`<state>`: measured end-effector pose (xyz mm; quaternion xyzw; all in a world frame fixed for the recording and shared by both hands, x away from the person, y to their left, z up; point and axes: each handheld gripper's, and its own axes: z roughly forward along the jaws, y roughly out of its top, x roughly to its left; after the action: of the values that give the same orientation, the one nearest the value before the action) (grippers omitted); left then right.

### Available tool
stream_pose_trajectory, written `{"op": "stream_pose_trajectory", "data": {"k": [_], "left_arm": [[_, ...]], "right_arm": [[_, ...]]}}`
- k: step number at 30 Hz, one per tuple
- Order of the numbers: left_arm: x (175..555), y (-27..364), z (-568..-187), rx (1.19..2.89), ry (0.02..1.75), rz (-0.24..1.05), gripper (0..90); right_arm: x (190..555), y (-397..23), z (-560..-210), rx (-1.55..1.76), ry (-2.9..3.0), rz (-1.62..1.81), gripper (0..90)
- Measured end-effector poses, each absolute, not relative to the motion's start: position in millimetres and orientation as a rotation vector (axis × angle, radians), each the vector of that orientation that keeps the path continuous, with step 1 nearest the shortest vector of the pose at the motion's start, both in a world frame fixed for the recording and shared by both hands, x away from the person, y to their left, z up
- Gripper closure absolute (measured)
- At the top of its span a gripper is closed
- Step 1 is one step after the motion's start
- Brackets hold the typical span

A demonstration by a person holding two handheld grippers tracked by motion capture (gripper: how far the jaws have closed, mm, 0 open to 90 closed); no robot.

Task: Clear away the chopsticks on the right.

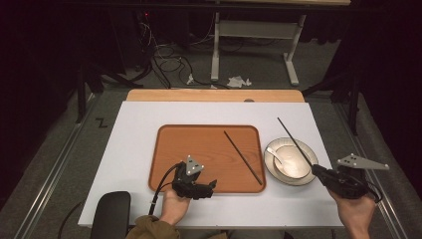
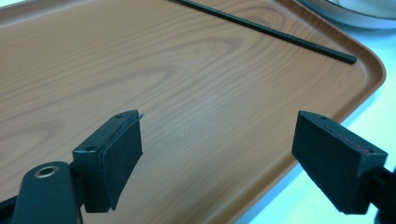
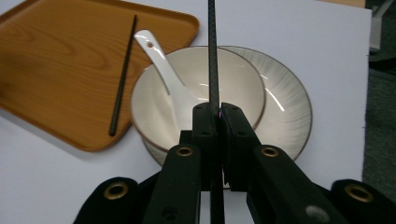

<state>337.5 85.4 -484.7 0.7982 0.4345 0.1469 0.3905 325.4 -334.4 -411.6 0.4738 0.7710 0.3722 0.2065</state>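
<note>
A thin black chopstick (image 3: 213, 56) slants up over the bowl, its lower end pinched; its twin (image 1: 243, 157) lies flat on the tray.

Matt wood-grain tray (image 1: 199, 149), glossy ceramic bowl (image 3: 196, 88) and spoon (image 3: 161, 70), matt black chopsticks (image 1: 243, 157).

Black left claw (image 1: 211, 185) with grey triangular plate, trailing black cable, brass-ringed screws, olive sleeve (image 1: 152, 228)
</note>
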Motion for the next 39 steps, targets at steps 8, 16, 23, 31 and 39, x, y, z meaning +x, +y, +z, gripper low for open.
{"op": "stream_pose_trajectory", "data": {"k": [8, 16, 23, 31, 39], "left_arm": [[344, 74, -486, 2.062, 1.069, 0.368, 16.4], [344, 76, -485, 2.055, 1.075, 0.372, 16.4], [341, 81, -486, 2.055, 1.089, 0.383, 16.5], [333, 94, -487, 2.033, 1.145, 0.384, 16.5], [322, 111, -488, 2.0, 1.216, 0.403, 16.5]], "right_arm": [[309, -309, -413, 1.276, 2.216, 1.016, 86.1], [309, -288, -422, 1.248, 2.285, 1.001, 86.0], [316, -268, -430, 1.223, 2.331, 1.001, 86.1], [333, -229, -446, 1.149, 2.391, 0.937, 86.1], [359, -198, -467, 1.127, 2.476, 0.845, 86.1]]}}
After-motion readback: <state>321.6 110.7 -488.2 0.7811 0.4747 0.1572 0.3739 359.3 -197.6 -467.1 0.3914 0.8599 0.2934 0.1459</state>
